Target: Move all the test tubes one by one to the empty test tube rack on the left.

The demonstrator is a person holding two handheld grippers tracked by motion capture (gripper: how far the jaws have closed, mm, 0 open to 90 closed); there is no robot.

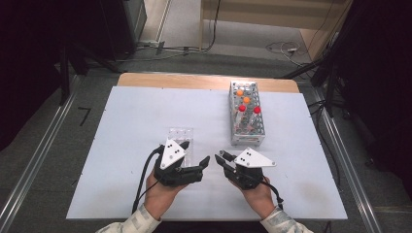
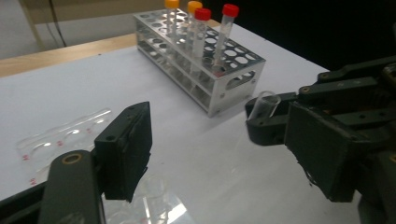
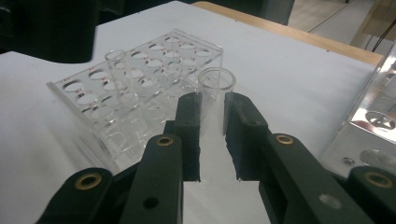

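The right tongs (image 3: 212,128) are clamped on a clear, uncapped glass test tube (image 3: 215,93), which stands upright between the pads with its open mouth above the jaw tips; the left tongs (image 2: 224,154) stand partly open with nothing between their jaws, facing the right pair across a small gap. The step in hand looks like seating this tube in the clear acrylic tube rack (image 3: 140,88) that lies just beyond and to the left of the right tongs. To do it well, keep the tube vertical, bring its base square over one free hole before lowering, and ease the grip only once the tube has dropped through both plates; the left tongs could steady the light rack so it does not slide on the white table (image 1: 131,116). A tilted entry would likely jam on the hole's rim or tip the rack. That clear rack already holds one bare tube (image 3: 116,70) near its far-left corner, and its other holes look empty. Farther off, to the right of the right tongs, a perforated metal rack (image 1: 247,119) holds four capped tubes, two with orange caps (image 1: 243,96) and two with red caps (image 1: 249,109).
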